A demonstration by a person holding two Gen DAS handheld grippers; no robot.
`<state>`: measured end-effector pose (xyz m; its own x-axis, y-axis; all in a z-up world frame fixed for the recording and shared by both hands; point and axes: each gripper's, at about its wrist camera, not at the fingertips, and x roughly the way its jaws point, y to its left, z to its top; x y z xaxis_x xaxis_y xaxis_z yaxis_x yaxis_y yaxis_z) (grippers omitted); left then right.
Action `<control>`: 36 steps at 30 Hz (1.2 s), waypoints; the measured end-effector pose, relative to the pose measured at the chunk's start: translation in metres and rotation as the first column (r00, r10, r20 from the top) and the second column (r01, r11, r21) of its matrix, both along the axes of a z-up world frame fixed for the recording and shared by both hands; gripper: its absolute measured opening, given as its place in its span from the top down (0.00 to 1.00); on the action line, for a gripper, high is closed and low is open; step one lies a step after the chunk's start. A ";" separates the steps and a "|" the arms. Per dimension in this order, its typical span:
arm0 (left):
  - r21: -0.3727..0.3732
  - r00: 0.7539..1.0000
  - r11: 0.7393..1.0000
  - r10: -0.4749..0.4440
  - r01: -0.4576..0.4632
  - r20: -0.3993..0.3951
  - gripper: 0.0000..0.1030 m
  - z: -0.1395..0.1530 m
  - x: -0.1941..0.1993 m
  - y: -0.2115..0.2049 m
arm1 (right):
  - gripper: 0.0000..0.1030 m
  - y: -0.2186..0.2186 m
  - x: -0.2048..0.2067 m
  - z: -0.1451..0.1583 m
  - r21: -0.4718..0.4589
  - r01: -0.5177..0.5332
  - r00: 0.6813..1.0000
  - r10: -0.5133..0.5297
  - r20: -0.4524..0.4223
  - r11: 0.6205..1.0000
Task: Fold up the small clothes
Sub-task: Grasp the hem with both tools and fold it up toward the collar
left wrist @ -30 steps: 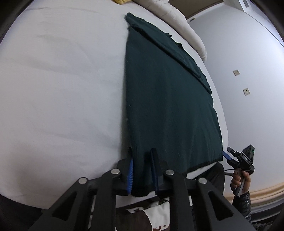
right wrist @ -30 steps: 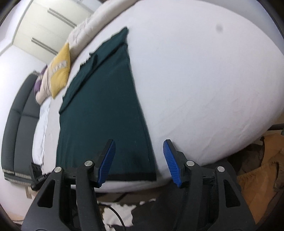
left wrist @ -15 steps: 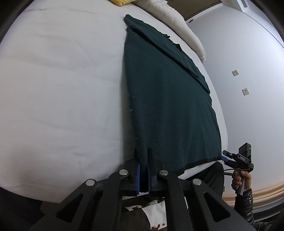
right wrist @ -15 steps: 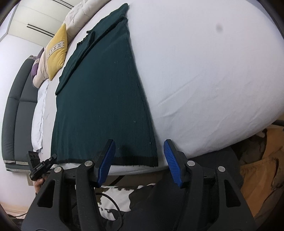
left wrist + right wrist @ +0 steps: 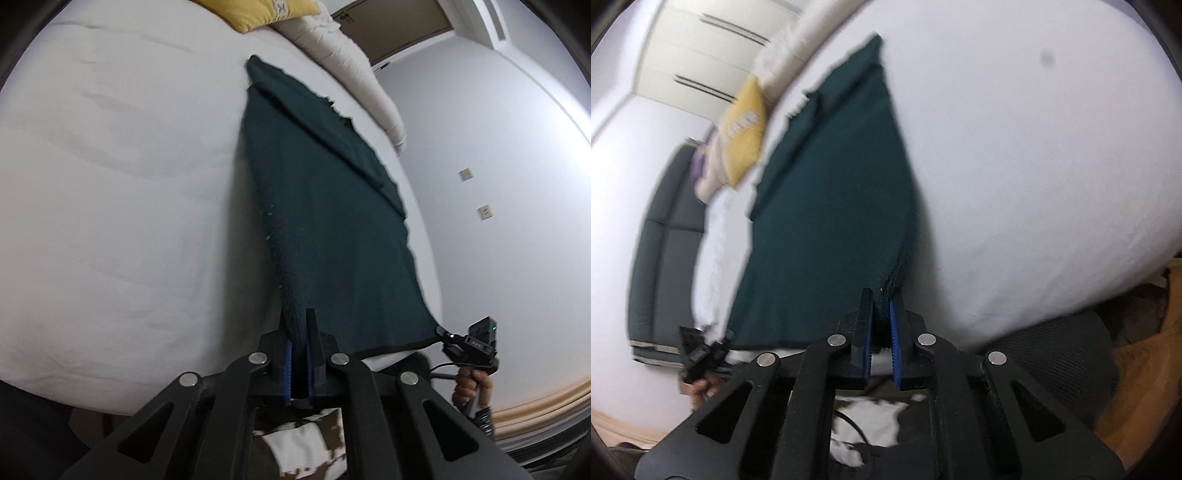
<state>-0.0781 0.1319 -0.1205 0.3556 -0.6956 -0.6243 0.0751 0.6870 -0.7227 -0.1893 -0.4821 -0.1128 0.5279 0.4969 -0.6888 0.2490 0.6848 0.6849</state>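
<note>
The dark green garment lies flat on the white bed, and both of its near corners are now pinched. The left gripper has its fingers closed tight on the near left corner of the hem, the cloth rising in a ridge straight out from between them. The right gripper has just been closing, and its fingers now clamp the near right corner, where the knit bunches up against the blue pads. Seen from the left wrist, the right gripper sits at the other end of the hem with a hand around its handle; the hem runs between the two as a fairly straight band at the near edge of the bed.

From the fingers outward, the garment stretches directly away, its long axis running from the near hem to the far end, where a folded-in strip lies along one side close to the cream bedding and yellow cushion. Neither hand is nearer; each holds its own corner. The coming move looks to be carrying the hem forward along that axis, both corners travelling together so the fold lands square.
</note>
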 end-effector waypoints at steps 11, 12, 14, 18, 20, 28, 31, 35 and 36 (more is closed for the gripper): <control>-0.248 0.992 0.965 0.105 -0.085 0.069 0.94 0.051 0.037 0.017 | 0.93 -0.008 0.059 0.075 0.140 0.066 0.965 -0.099 0.244 0.988; -0.263 0.991 0.960 0.116 -0.092 0.074 0.94 0.055 0.043 0.019 | 0.93 -0.008 0.068 0.081 0.142 0.075 0.960 -0.110 0.256 0.987; -0.288 0.987 0.951 0.138 -0.108 0.086 0.94 0.063 0.056 0.020 | 0.93 -0.011 0.083 0.089 0.145 0.092 0.953 -0.129 0.273 0.985; -0.313 0.978 0.939 0.183 -0.143 0.103 0.94 0.072 0.085 0.024 | 0.93 -0.017 0.121 0.106 0.147 0.126 0.939 -0.166 0.301 0.981; -0.329 0.974 0.931 0.201 -0.159 0.099 0.94 0.074 0.102 0.025 | 0.93 -0.020 0.141 0.112 0.128 0.139 0.935 -0.173 0.310 0.982; -0.326 0.968 0.928 0.228 -0.182 0.108 0.94 0.077 0.174 0.022 | 0.93 -0.027 0.226 0.117 0.091 0.192 0.924 -0.211 0.319 0.977; -0.314 0.966 0.929 0.237 -0.194 0.105 0.94 0.073 0.205 0.020 | 0.93 -0.032 0.255 0.115 0.071 0.223 0.919 -0.234 0.316 0.972; -0.294 0.966 0.934 0.241 -0.205 0.093 0.94 0.062 0.242 0.014 | 0.93 -0.038 0.299 0.107 0.043 0.256 0.917 -0.256 0.304 0.966; -0.289 0.965 0.934 0.245 -0.211 0.089 0.94 0.059 0.251 0.013 | 0.93 -0.039 0.309 0.104 0.029 0.262 0.918 -0.259 0.300 0.965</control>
<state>0.1725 0.1450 -0.0611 0.5861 -0.7247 -0.3622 0.0391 0.4719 -0.8808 0.1201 -0.5215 -0.0083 0.8194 0.3069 -0.4842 0.2052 0.6316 0.7476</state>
